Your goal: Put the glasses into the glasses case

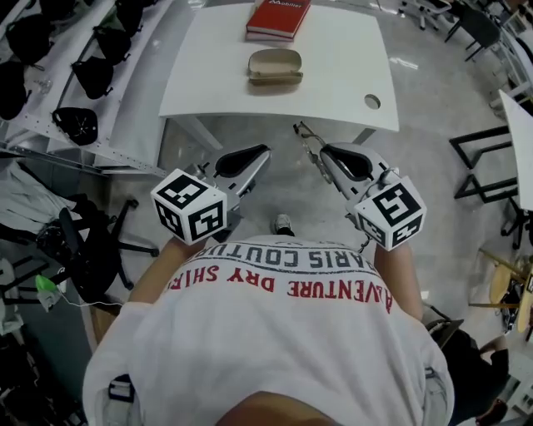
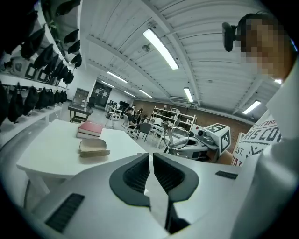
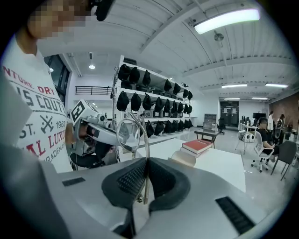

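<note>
The white desk (image 1: 333, 87) bears the book and case. Short of its near edge hang the left gripper (image 1: 265, 153), fingers pressed together on nothing, and the right gripper (image 1: 325, 155). At the desk's far edge lies a red book (image 1: 279, 17), and just nearer, the tan glasses case (image 1: 275, 65). The glasses (image 1: 309, 141) stand off the desk's near edge, one thin arm pinched in the right gripper's fingers.

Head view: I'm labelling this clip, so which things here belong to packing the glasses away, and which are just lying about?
Belong to the job: glasses, pinched in the right gripper; glasses case on the white table; left gripper, shut and empty.

Lying about: red book on that table; black bags on the shelves.
</note>
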Demonstrator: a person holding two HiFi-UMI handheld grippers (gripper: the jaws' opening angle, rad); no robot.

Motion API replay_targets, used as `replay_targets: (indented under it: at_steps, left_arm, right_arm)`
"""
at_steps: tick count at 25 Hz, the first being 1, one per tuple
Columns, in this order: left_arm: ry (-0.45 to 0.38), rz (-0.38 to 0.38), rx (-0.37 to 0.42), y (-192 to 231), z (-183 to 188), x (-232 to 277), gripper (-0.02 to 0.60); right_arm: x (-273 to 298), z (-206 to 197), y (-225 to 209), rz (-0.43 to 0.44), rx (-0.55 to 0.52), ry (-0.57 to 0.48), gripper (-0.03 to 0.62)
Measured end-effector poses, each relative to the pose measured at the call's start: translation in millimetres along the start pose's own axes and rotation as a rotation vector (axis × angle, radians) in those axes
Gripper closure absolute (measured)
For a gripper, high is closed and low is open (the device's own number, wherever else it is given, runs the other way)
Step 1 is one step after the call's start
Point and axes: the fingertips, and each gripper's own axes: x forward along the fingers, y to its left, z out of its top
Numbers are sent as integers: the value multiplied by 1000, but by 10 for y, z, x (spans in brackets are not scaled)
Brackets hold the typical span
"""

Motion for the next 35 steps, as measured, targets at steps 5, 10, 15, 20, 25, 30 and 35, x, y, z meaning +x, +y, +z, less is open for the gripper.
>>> replay_targets:
  at_steps: [5,10,15,20,25,30,35]
  left_arm:
    - [0,11,-18,296,144,226,535]
    - [-2,7,-21,559,287,499,535]
    - [-17,6,-25,740,382,664,535]
    - [-35,16,-38,887,411,685,535]
    - [-44,30,-55,1075,417,657,535]
    - [-38,32,-75,1318,397,639,535]
    - [-20,33,-88,1574,396,751,535]
  right_arm:
    - [235,38,-307,11,-1,11,562]
    - [425,16,-634,12,-6,32,562]
    - [561,27,-852,4,-23,48,562]
    - [702,22,-926,9,-55,73,562]
    - [892,-4,-954,25,-50,99,562]
    - [1114,-9,-968,36,-35,120,562]
    - [1311,10,-1063,37,-29,140,562]
